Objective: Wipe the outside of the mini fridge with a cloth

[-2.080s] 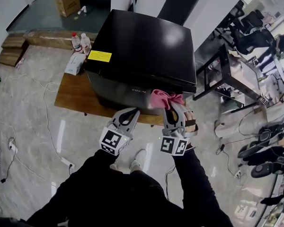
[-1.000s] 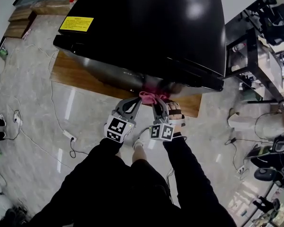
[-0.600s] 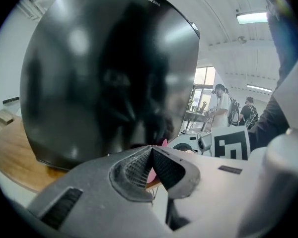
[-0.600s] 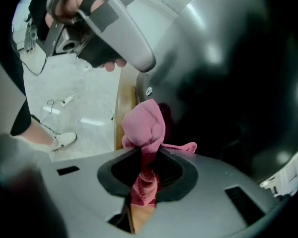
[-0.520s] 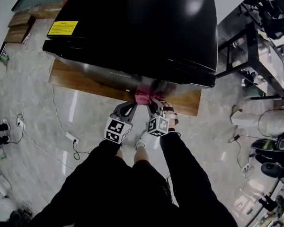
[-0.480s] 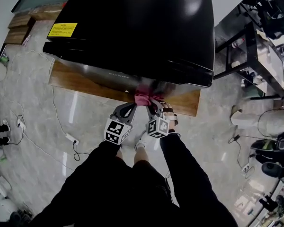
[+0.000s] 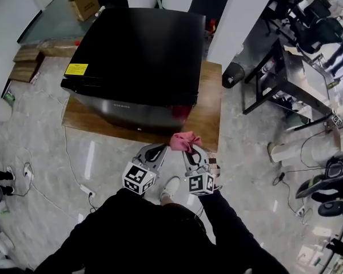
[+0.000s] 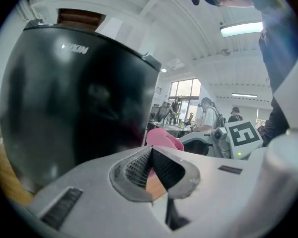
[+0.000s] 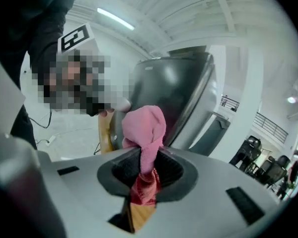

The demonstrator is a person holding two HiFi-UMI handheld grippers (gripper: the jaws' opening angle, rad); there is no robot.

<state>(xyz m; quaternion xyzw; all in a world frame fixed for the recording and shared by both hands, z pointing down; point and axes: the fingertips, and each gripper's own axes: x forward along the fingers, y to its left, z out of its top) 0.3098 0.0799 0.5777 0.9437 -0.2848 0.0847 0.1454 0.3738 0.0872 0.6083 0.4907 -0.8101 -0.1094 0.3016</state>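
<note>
Cloth (image 7: 184, 142), pink and bunched, is pinched in the right gripper (image 7: 189, 151), whose jaws are clamped on it. The fridge (image 7: 143, 50) stands just beyond on a wooden board (image 7: 210, 110). Its front face lies ahead and slightly left of the cloth, seemingly just clear of it. The left gripper (image 7: 160, 150) hangs beside it, jaws together and empty. The right one is nearer the front's lower right corner.

The mini fridge (image 7: 140, 56) is a glossy black box with a yellow label at one top corner, standing upright with its door closed on a low wooden platform (image 7: 208, 113). The pink cloth (image 7: 184, 141) is bunched into a wad, pinched between the right gripper's (image 7: 187, 149) jaws just beside the fridge's front lower corner.
</note>
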